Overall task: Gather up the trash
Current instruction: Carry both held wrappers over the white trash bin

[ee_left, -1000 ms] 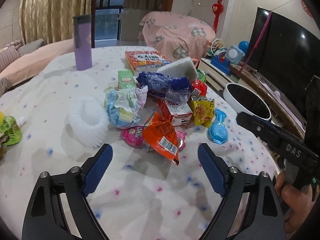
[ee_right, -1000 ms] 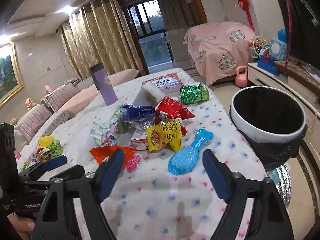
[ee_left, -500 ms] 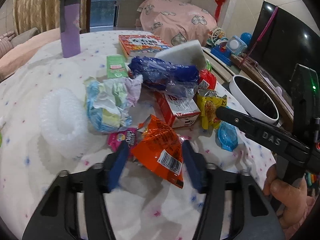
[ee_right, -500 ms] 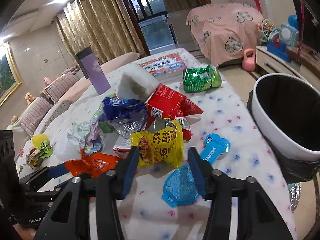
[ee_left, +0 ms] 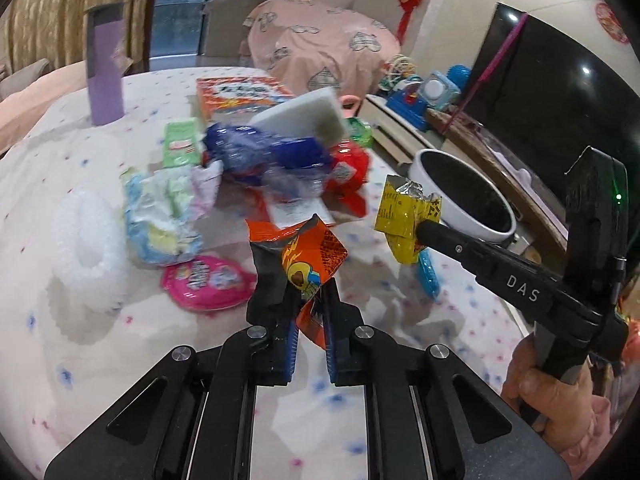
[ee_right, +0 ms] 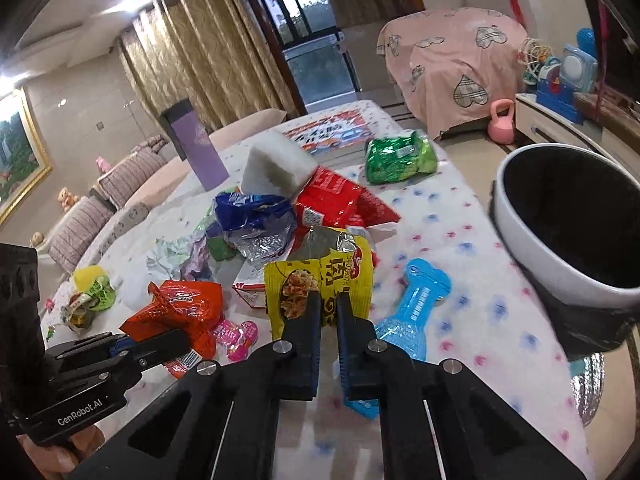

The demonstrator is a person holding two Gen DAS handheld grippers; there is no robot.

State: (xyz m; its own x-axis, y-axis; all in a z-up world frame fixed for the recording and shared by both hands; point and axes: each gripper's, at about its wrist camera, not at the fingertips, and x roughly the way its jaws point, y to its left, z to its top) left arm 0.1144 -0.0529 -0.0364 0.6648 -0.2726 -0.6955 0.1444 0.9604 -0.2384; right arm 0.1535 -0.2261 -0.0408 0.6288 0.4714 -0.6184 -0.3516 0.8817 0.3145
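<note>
Since a second ago, both tools have gone from open and empty to loaded:
- Your left tool (ee_left: 310, 300): clamped on orange wrapper (ee_left: 308, 260), lifted off bench (ee_left: 120, 340).
- Your right tool (ee_right: 329, 308): clamped on yellow packet (ee_right: 320, 284).
- Next stop: bin (ee_right: 568, 216), just right.

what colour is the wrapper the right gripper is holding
Yellow wrapper, with a silver torn top; clearest in the right wrist view.
</note>
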